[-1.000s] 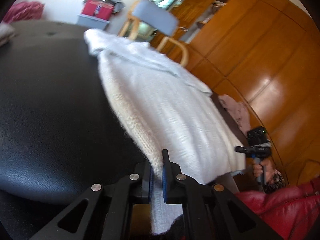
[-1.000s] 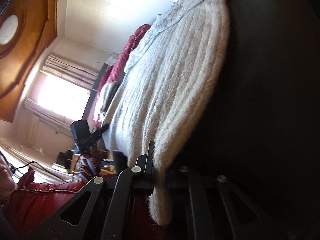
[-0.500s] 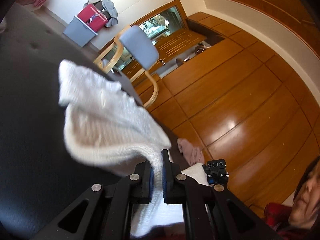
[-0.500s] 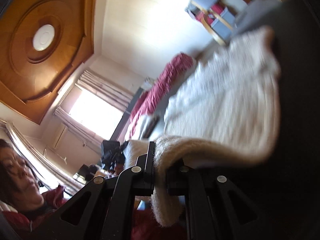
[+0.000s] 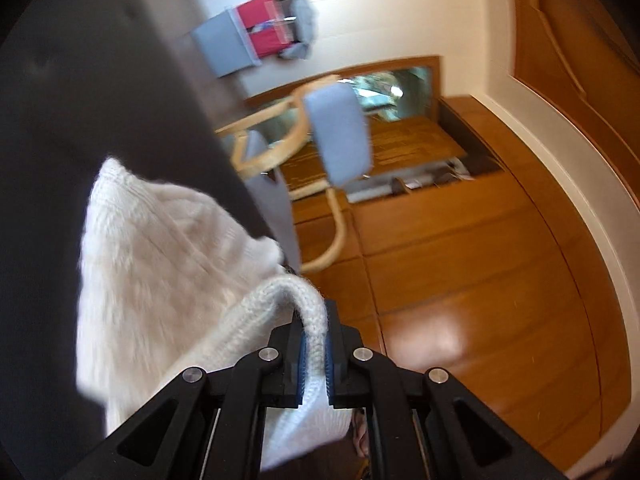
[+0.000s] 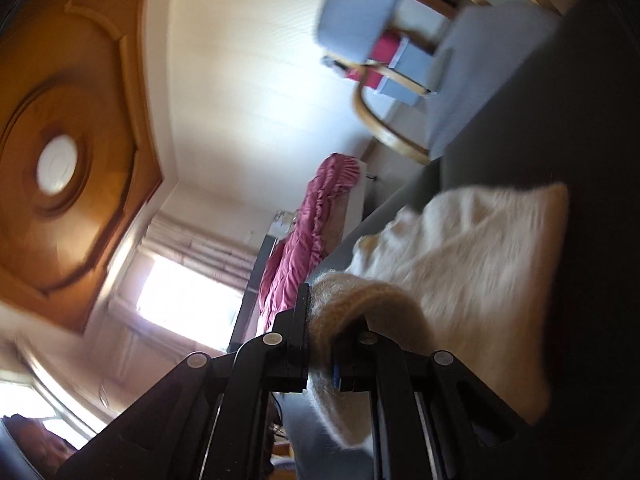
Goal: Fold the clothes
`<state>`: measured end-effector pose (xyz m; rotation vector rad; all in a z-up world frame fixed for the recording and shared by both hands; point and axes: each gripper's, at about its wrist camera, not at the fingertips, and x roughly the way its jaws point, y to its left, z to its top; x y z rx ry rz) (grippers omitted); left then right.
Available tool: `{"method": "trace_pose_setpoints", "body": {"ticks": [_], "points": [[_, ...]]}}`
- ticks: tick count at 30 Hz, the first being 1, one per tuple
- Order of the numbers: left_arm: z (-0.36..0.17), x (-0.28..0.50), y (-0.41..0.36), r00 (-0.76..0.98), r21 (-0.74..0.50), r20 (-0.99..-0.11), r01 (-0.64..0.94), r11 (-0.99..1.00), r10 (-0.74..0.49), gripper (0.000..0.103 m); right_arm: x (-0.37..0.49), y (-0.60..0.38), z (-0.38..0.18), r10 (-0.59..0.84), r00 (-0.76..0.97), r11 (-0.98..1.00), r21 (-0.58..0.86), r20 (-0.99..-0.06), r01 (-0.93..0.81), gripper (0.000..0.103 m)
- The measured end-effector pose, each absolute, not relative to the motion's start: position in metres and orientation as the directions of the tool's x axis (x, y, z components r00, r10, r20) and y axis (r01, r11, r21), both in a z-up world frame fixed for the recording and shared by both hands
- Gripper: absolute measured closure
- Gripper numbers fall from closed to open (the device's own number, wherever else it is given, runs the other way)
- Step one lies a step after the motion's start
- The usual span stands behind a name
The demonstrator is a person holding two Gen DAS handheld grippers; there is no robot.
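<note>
A cream knitted sweater point(image 5: 160, 264) lies on a black leather surface point(image 5: 80, 112), doubled over on itself. My left gripper point(image 5: 314, 344) is shut on its ribbed hem, which arches up out of the blue pads. In the right wrist view the same sweater point(image 6: 472, 264) spreads to the right over the dark surface point(image 6: 592, 160). My right gripper point(image 6: 320, 344) is shut on another stretch of the hem, which curls over the jaws. Both views are tilted and blurred by motion.
A wooden armchair with blue cushions point(image 5: 336, 136) stands past the far edge of the surface. A grey bin with red contents point(image 5: 248, 36) sits by the white wall. Polished wood floor point(image 5: 480, 280) lies to the right. A pink quilt point(image 6: 308, 232) hangs near the window.
Both grippers have carried the sweater's hem forward toward its far end, so the garment went from stretched long and flat to folded over itself. Both views have rolled.
</note>
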<state>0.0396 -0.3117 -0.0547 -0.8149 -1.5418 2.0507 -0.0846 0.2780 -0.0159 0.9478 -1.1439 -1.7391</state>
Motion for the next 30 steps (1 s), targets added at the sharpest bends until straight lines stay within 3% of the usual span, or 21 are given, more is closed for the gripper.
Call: {"method": "trace_pose_setpoints", "body": {"ticks": [6, 10, 15, 19, 25, 28, 30], "points": [[-0.102, -0.003, -0.312, -0.704, -0.963, -0.263, 0.156, -0.218, 0.659, 0.096, -0.140, 0.268, -0.074, -0.898, -0.372, -0.256, 0.967, -0.233, 0.012, 0.091], [-0.109, -0.007, -0.316, -0.678, -0.975, -0.218, 0.188, -0.121, 0.702, 0.086, -0.141, 0.265, -0.067, -0.902, -0.347, -0.283, 0.958, -0.255, 0.031, 0.088], [-0.107, -0.011, -0.315, -0.672, -0.973, -0.145, 0.228, 0.017, 0.726, 0.081, -0.141, 0.258, -0.044, -0.934, -0.277, -0.258, 0.963, -0.227, 0.082, 0.043], [-0.111, -0.024, -0.314, -0.683, -0.966, -0.116, 0.248, 0.079, 0.721, 0.081, -0.149, 0.250, -0.028, -0.950, -0.242, -0.228, 0.968, -0.198, 0.106, 0.042], [-0.130, -0.026, -0.319, -0.796, -0.939, -0.065, 0.253, 0.233, 0.602, 0.081, -0.181, 0.261, -0.058, -0.894, -0.401, -0.205, 0.978, -0.200, -0.032, 0.042], [-0.119, -0.020, -0.322, -0.816, -0.958, -0.134, 0.251, 0.137, 0.562, 0.081, -0.181, 0.268, -0.067, -0.876, -0.442, -0.199, 0.980, -0.191, -0.029, 0.042], [-0.097, -0.009, -0.324, -0.840, -0.968, -0.228, 0.252, -0.018, 0.492, 0.081, -0.172, 0.266, -0.048, -0.838, -0.480, -0.316, 0.948, -0.258, 0.043, 0.042]]}}
